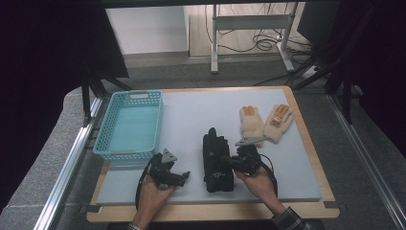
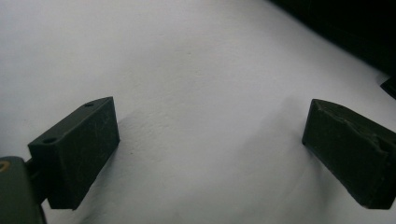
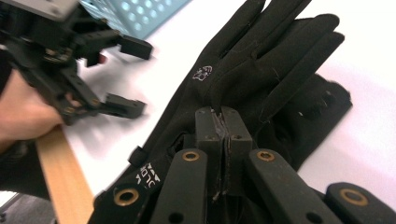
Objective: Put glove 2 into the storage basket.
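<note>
Looking from the left side, I see the turquoise basket [image 1: 130, 125] standing on the white mat [image 1: 287, 163], and just in front of it my left gripper [image 1: 184, 176] rests low over the mat with its jaws wide apart and nothing between them. In the middle lie the black gloves [image 1: 216, 160], one on top of the other, fingers pointing away from me; my right gripper [image 3: 223, 122] has its jaws pressed together on the upper glove near the cuff. Further right, well apart, lie two cream gloves [image 1: 264, 123].
</note>
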Available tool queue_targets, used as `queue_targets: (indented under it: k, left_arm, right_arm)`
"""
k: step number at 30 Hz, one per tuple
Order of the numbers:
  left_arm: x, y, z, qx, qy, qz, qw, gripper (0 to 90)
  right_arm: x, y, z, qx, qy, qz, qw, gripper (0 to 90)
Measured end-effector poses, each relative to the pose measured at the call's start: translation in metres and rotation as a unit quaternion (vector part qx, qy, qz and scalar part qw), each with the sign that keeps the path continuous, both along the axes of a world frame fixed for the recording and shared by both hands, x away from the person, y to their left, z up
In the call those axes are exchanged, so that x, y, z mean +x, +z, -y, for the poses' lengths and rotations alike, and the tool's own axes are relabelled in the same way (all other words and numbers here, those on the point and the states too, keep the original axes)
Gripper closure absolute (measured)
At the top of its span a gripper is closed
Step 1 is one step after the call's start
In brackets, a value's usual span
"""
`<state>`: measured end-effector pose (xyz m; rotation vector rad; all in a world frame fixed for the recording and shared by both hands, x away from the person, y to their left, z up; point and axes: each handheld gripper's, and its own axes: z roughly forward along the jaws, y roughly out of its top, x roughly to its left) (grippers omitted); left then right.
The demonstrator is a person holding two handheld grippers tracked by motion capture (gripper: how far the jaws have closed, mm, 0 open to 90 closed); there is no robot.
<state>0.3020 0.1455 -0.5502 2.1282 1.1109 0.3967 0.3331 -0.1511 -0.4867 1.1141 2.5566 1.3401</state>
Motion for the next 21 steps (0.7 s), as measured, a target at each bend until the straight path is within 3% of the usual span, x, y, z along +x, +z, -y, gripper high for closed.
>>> queue_targets:
  k: [3, 6, 8, 9, 10, 14, 17, 21]
  left_arm:
    - [0.000, 0.000, 0.000, 0.000, 0.000, 0.000, 1.0000, 4.1]
    - [0.000, 0.000, 0.000, 0.001, -0.001, 0.000, 1.0000, 4.1]
    - [0.000, 0.000, 0.000, 0.001, -0.001, 0.000, 1.0000, 4.1]
    - [0.000, 0.000, 0.000, 0.001, -0.001, 0.000, 1.0000, 4.1]
    - [0.000, 0.000, 0.000, 0.002, -0.001, 0.000, 1.0000, 4.1]
    - [0.000, 0.000, 0.000, 0.000, 0.000, 0.000, 1.0000, 4.1]
    - [0.000, 0.000, 0.000, 0.000, 0.000, 0.000, 1.0000, 4.1]
    - [0.000, 0.000, 0.000, 0.002, -0.002, -0.001, 1.0000, 4.1]
  right_arm:
    - [0.002, -0.006, 0.001, -0.007, -0.006, 0.001, 1.0000, 86.4]
    - [0.003, -0.014, -0.001, -0.030, -0.006, 0.009, 0.9995, 83.4]
    - [0.004, -0.017, -0.002, -0.037, -0.007, 0.012, 0.9992, 78.2]
    - [0.006, -0.020, -0.002, -0.044, -0.008, 0.020, 0.9988, 68.9]
    - [0.007, -0.020, -0.001, -0.044, -0.007, 0.025, 0.9987, 65.4]
    - [0.008, -0.011, 0.010, -0.055, -0.021, 0.055, 0.9968, 54.3]
    - [0.009, -0.005, 0.023, -0.062, -0.028, 0.067, 0.9954, 57.3]
    - [0.004, -0.009, 0.038, -0.070, -0.024, 0.058, 0.9956, 78.5]
